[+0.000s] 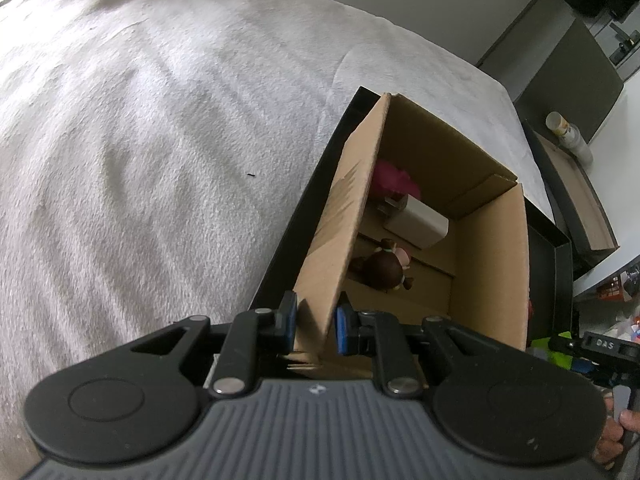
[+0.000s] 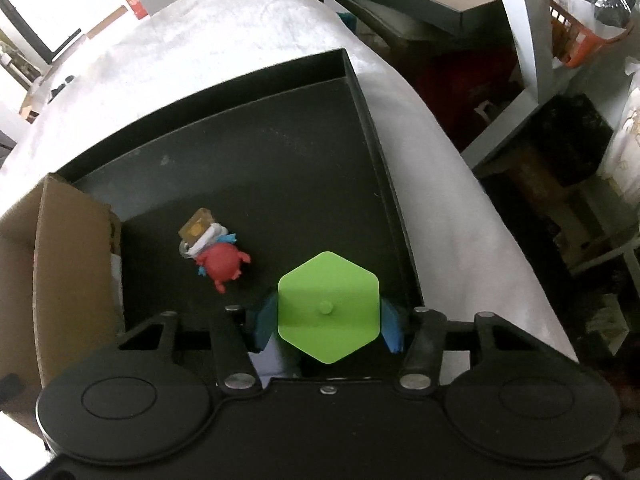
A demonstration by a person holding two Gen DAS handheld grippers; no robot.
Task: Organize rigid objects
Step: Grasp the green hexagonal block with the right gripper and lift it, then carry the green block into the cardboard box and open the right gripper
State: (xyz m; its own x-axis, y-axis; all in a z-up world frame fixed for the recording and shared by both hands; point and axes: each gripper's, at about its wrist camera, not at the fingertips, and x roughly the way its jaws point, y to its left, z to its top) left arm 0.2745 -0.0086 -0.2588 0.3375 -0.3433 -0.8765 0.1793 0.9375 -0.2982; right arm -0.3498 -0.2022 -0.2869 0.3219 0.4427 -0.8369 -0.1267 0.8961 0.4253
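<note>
A: Two grippers are busy. The left gripper pinches the near wall of the cardboard box, one pad outside and one inside. The right gripper is clamped on the green hexagonal piece, above the near part of the black tray.

B: What can go wrong?

A: I think the thin wall may bend or slip from the left pads, and then the box tips. The green piece has flat sides; if the grip is off-centre, it may turn and drop onto the tray.

B: What is unclear?

A: Inside the box I see a brown-haired doll, a white block and something pink, partly hidden by the wall. The red figure lies on the tray with a small tag I cannot read. The lower part of the green piece is hidden.
</note>
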